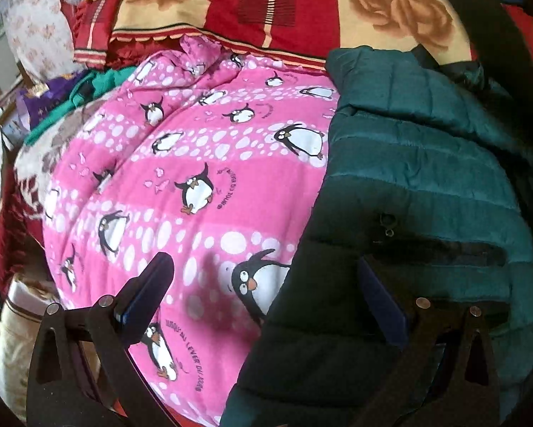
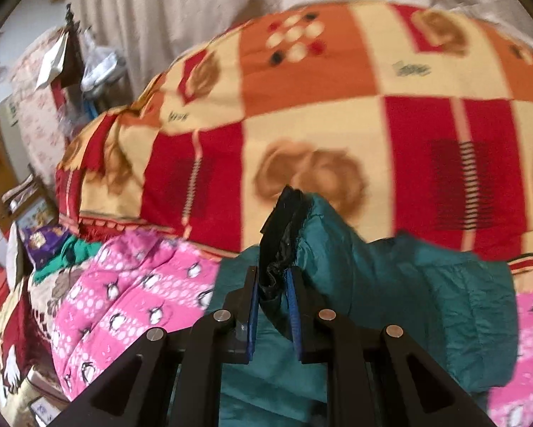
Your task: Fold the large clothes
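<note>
A dark teal quilted puffer jacket (image 1: 419,178) lies on a pink penguin-print blanket (image 1: 209,178) on the bed. My left gripper (image 1: 266,277) is open and empty, low over the jacket's left edge, one finger over the blanket and the other over the jacket. My right gripper (image 2: 273,284) is shut on the jacket's black cuff (image 2: 282,227) and holds the teal sleeve (image 2: 391,277) lifted above the jacket's body. The raised sleeve also shows in the left wrist view (image 1: 480,21) at the upper right.
A red, cream and orange rose-print blanket (image 2: 337,124) is piled behind the jacket. Green and purple clothes (image 1: 70,96) lie at the bed's left side. Cluttered furniture (image 2: 70,57) and a pale curtain (image 2: 181,7) stand beyond.
</note>
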A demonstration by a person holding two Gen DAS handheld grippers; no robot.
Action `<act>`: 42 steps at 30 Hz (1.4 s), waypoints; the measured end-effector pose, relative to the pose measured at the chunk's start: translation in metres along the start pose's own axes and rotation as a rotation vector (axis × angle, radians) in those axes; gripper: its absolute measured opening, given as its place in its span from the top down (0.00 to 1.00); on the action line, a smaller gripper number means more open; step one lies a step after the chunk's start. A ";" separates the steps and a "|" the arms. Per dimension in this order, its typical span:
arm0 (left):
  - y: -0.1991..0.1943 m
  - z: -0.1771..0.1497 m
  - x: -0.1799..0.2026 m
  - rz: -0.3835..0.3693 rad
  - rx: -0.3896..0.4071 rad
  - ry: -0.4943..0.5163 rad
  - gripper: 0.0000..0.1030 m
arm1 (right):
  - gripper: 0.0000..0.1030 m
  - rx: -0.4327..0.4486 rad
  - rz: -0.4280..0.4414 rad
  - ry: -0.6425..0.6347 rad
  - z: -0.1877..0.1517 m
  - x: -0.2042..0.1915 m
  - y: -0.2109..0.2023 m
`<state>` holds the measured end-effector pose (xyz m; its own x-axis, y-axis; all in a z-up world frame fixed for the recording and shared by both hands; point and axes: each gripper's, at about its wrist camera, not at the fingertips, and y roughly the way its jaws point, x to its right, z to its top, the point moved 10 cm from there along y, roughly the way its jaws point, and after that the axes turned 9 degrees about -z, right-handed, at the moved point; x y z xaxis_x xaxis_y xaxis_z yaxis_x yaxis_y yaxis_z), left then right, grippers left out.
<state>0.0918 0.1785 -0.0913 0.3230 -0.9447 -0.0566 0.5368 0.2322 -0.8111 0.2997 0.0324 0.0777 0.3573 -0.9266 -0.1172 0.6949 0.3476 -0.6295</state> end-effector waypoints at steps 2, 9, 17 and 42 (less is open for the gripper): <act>0.003 -0.001 0.001 -0.004 -0.011 0.007 0.01 | 0.86 -0.031 0.030 -0.011 -0.009 -0.019 0.022; 0.012 -0.004 -0.002 -0.049 -0.038 -0.014 0.01 | 0.86 -0.124 0.119 -0.029 -0.052 -0.062 0.085; 0.014 -0.004 0.000 -0.043 -0.049 -0.010 0.01 | 0.55 -0.239 0.240 0.026 -0.082 -0.052 0.078; 0.046 0.215 0.170 -0.408 0.128 0.060 0.32 | 0.56 0.013 -0.299 0.193 -0.100 0.254 -0.020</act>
<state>0.3388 0.0787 -0.0137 0.0210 -0.9760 0.2169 0.7044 -0.1395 -0.6959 0.3142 -0.2242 -0.0165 0.0136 -0.9973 -0.0728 0.7592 0.0577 -0.6483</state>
